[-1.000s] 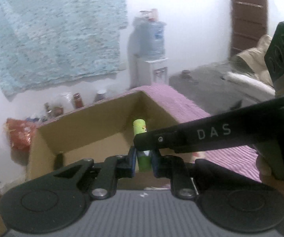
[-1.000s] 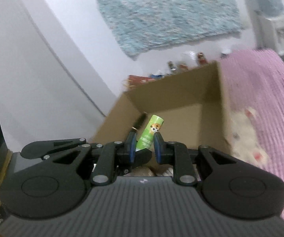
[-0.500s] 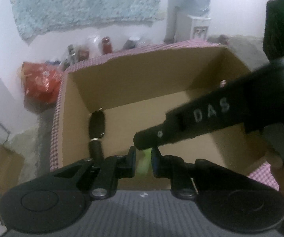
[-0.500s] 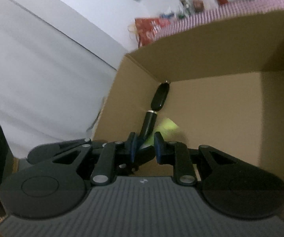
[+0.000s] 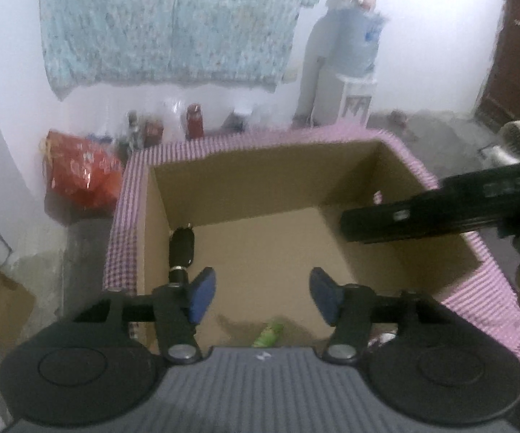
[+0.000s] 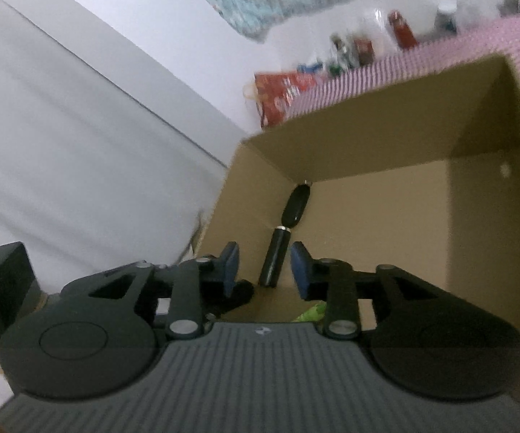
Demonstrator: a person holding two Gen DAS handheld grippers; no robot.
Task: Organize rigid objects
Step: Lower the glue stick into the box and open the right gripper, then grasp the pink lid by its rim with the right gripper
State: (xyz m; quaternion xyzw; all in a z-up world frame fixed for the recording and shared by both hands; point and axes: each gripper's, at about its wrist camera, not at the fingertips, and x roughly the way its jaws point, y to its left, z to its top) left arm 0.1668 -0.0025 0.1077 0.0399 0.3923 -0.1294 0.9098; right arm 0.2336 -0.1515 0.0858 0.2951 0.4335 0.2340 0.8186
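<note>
Green tube lying on box floor; black hairbrush along left wall.

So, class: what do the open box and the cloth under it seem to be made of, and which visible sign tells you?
Box: probably cardboard, matte; plain brown walls with folded corners.
Cloth: seemingly woven fabric; a fine pink-and-white check drapes over the edge.

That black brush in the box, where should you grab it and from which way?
Probably by the straight handle of the black brush, coming from above with the pads either side. It lies flat on the floor of the cardboard box close to the left wall, and the handle is slimmer than the oval head.
</note>
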